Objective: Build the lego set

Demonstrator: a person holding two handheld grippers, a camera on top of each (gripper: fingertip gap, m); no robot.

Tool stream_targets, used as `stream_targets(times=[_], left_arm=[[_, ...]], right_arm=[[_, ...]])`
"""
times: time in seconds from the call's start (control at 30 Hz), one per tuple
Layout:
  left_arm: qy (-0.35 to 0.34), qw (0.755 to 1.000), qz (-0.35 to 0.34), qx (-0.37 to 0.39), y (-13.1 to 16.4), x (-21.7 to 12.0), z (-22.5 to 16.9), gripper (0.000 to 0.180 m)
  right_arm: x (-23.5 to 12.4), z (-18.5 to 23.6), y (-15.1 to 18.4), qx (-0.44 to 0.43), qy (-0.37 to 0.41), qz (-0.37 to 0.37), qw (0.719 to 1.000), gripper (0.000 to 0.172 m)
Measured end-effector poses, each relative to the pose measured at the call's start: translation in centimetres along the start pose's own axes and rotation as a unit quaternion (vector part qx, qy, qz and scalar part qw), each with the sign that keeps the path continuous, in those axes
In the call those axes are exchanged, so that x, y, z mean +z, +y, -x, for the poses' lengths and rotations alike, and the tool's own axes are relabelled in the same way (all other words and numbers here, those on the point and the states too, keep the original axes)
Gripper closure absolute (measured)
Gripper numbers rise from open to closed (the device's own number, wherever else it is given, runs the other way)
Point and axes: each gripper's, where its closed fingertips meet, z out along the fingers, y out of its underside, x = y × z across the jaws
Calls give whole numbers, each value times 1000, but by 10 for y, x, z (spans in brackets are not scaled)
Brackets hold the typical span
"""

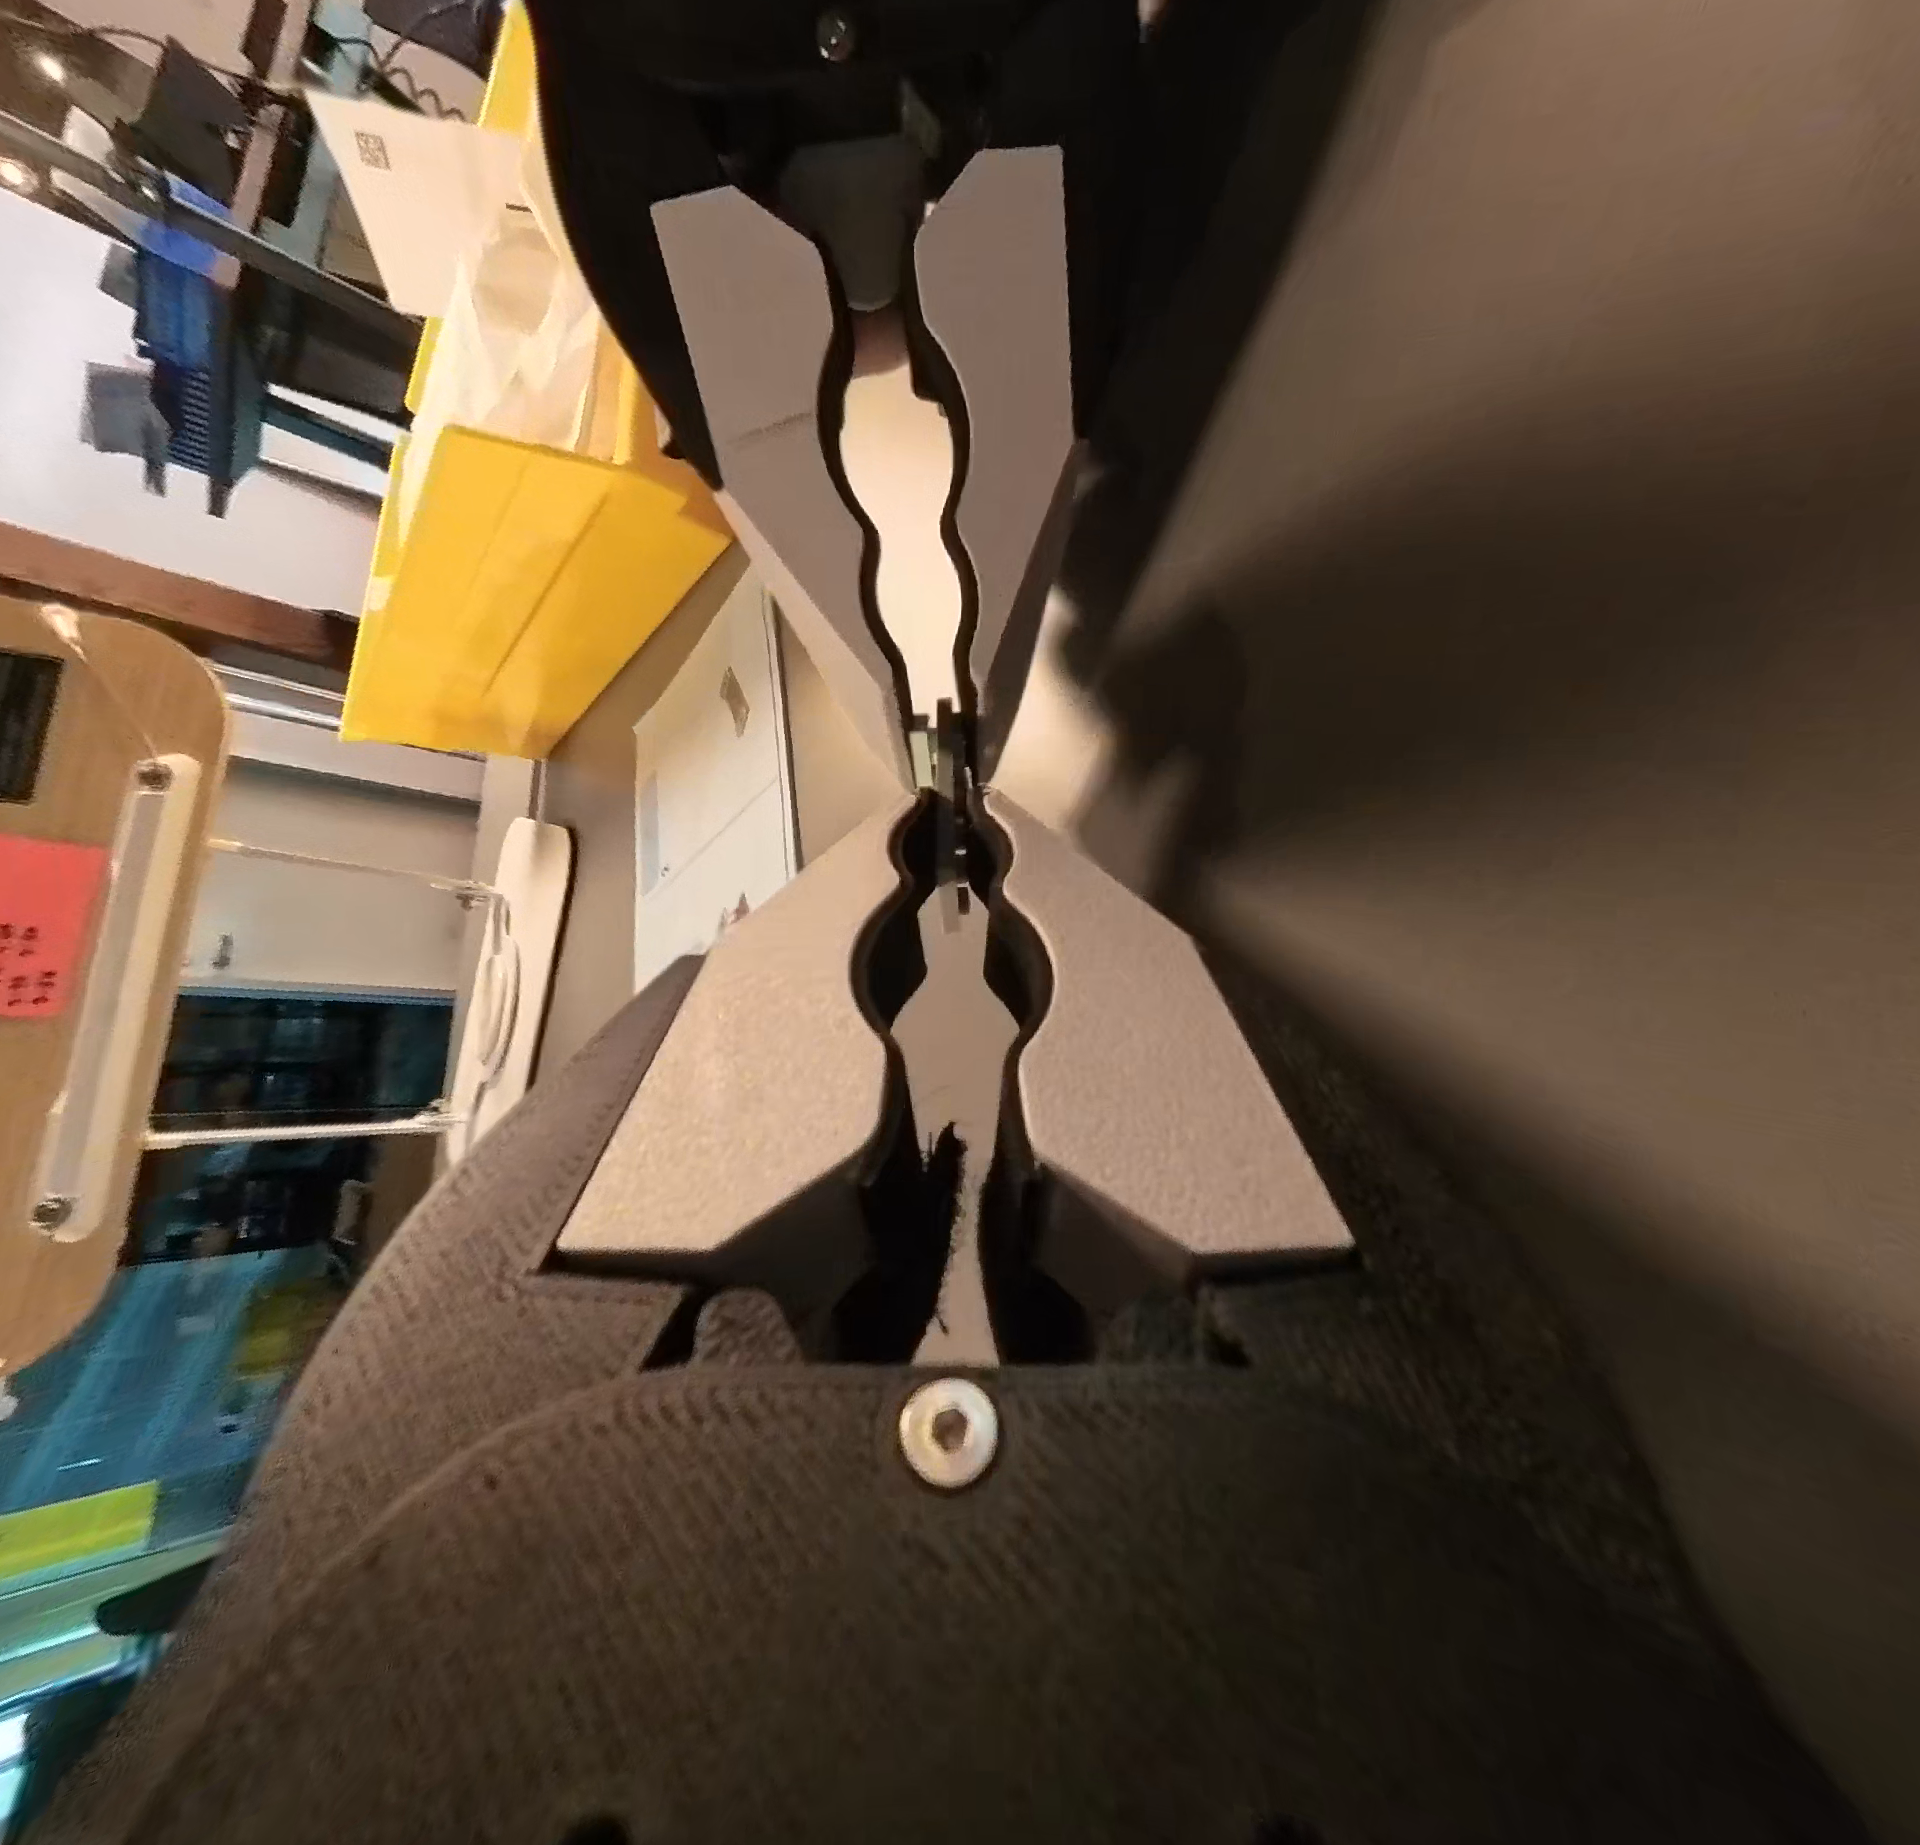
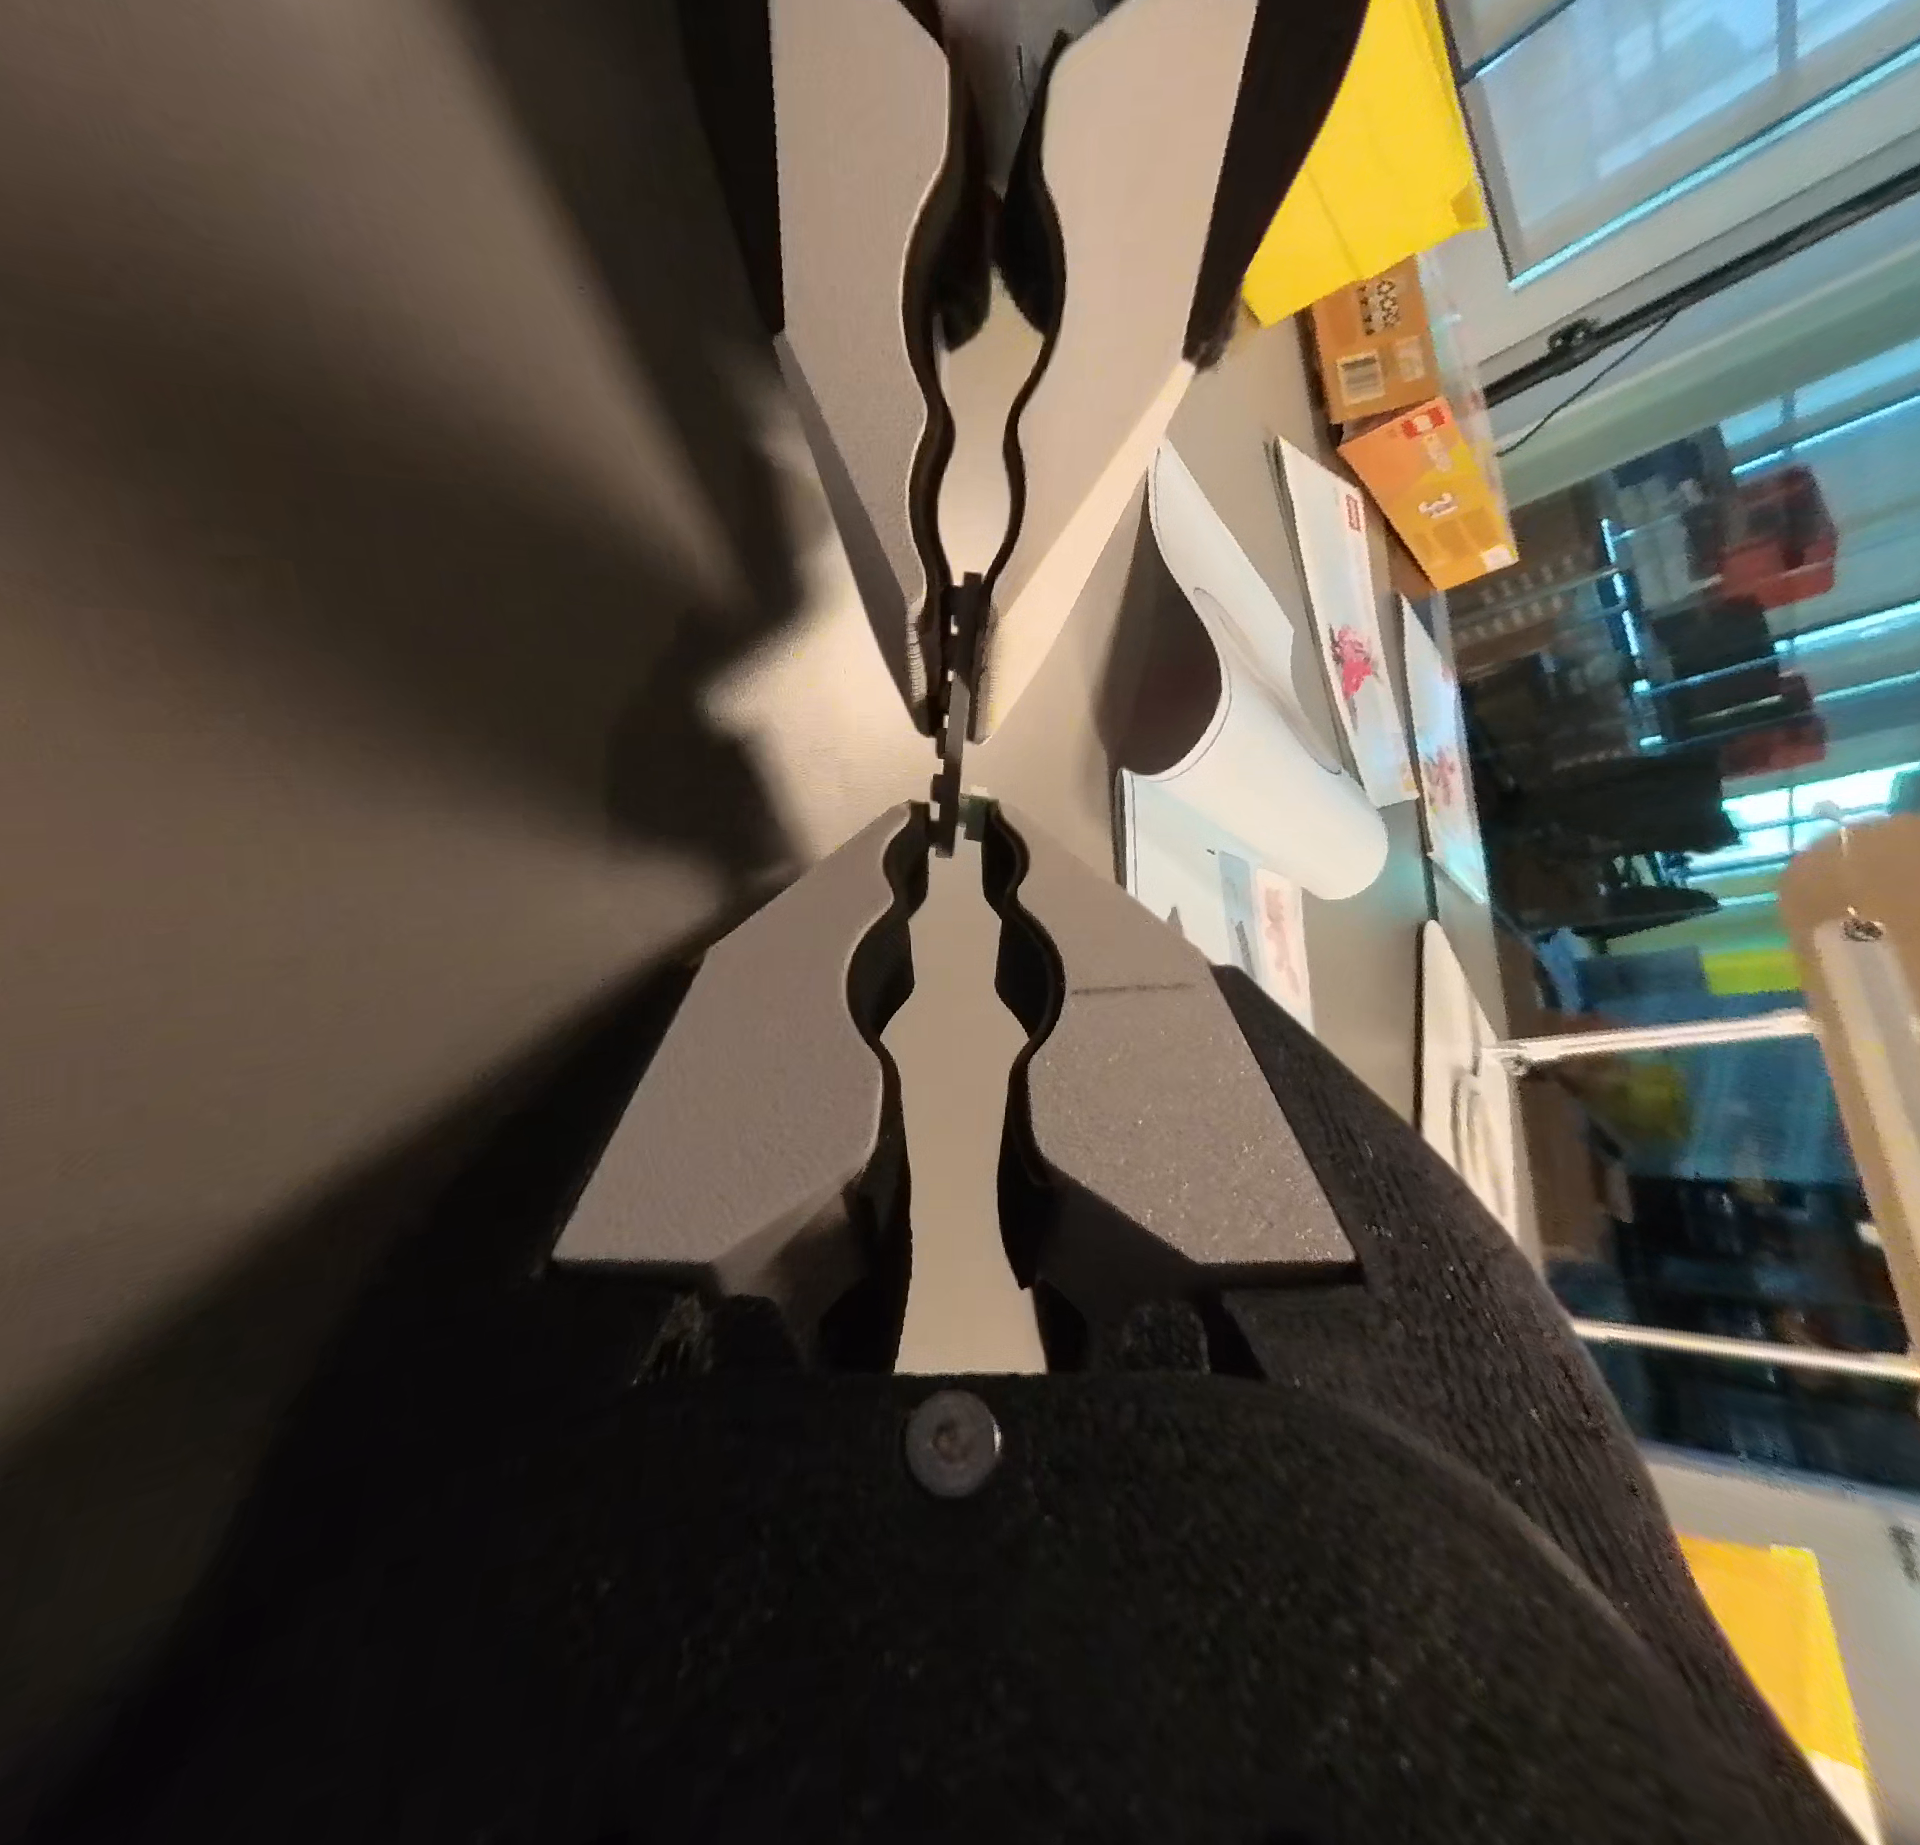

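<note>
Thin black studded plate piece, edge-on, spanned the gap between both grippers, above the pale tabletop. Right gripper was clamped on its near end, with a small pale bit at one pad. Left gripper was closed on the other end. White curved stand just beside; yellow bin farther off.

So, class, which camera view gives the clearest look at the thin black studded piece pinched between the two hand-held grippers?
The right wrist view: the black studded piece shows its stepped edge between both pairs of fingertips. The left wrist view shows it shorter, mostly hidden between the pads.
</note>
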Motion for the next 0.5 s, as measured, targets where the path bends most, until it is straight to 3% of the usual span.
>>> stream_targets(times=[0.5], left_arm=[[-8,1000,-12,-23,-2,-3,7,177]], right_arm=[[-4,-8,-2,-16,21,5,1000,165]])
